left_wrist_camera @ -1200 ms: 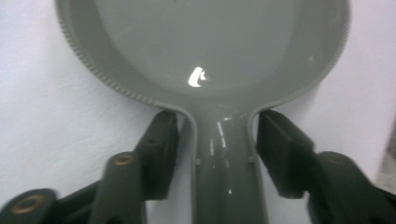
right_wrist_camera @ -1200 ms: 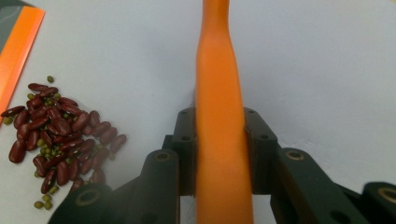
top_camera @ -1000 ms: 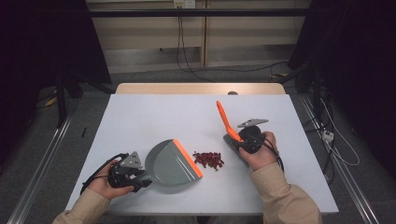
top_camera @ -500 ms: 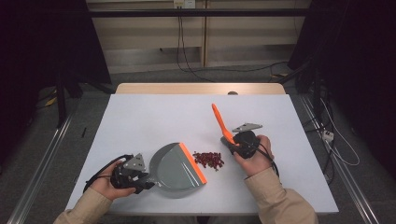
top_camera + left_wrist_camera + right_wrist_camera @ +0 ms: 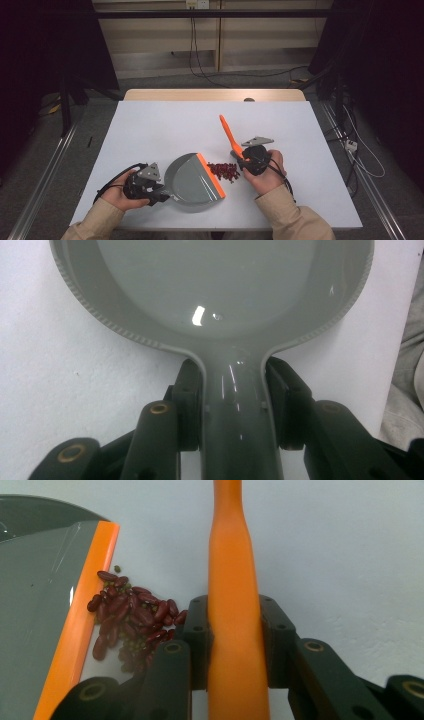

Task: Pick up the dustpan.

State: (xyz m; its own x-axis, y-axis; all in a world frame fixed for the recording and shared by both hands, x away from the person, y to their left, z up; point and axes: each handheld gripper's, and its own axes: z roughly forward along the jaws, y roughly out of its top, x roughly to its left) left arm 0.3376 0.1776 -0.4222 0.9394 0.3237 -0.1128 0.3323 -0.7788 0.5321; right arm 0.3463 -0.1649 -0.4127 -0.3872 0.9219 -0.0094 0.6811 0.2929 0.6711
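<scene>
just ahead of the right gripper [image 5: 244,159] clamping the orange brush handle [image 5: 232,580], kidney beans [image 5: 131,620] await sweeping across the orange lip [image 5: 80,615] into the grey dustpan [image 5: 192,179], gripped by the left gripper [image 5: 162,191].

Red beans [image 5: 224,171] lie between dustpan [image 5: 195,178] and right claw [image 5: 245,159].

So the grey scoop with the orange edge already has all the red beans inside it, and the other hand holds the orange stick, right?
Not quite. The red beans are not in the grey scoop yet: they lie in a pile on the table, just outside its orange edge, as the right gripper view shows. The rest is right: the right gripper is clamped on the orange stick.
</scene>
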